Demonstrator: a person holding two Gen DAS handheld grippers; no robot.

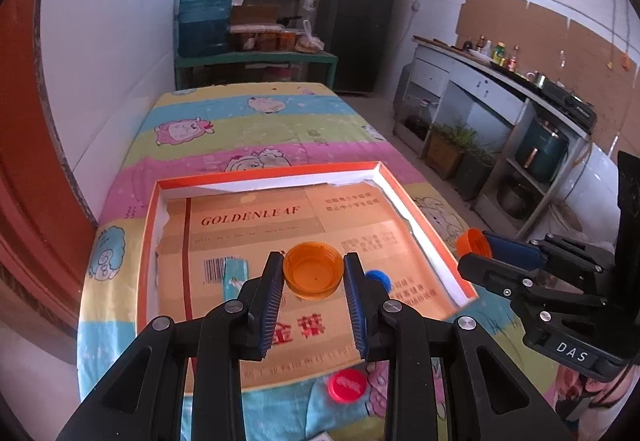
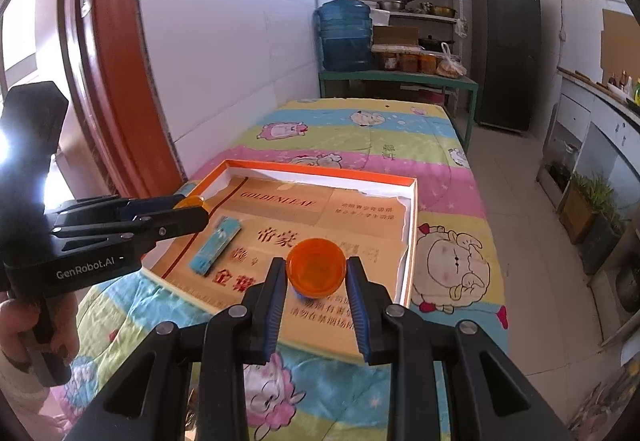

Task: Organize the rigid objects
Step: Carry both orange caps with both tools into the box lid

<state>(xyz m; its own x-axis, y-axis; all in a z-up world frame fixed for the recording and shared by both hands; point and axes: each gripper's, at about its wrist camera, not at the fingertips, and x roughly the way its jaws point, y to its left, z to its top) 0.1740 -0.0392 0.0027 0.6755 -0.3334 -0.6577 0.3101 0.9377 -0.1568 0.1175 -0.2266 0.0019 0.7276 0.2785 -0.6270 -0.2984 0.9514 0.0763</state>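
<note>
Left tongs (image 1: 314,273) clamp an orange cap (image 1: 313,271), hollow facing up, above the tray (image 1: 264,177); right tongs (image 2: 316,273) likewise grip a second orange cap (image 2: 316,267) between their pads.

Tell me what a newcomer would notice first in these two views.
Each gripper grips an orange bottle cap: the left gripper holds one orange cap hollow side up, the right gripper another orange cap, both above the shallow orange-rimmed box on the bright cartoon-sheep cloth. A light blue lighter lies in the box, and a red cap sits on the cloth just outside its near edge.
</note>
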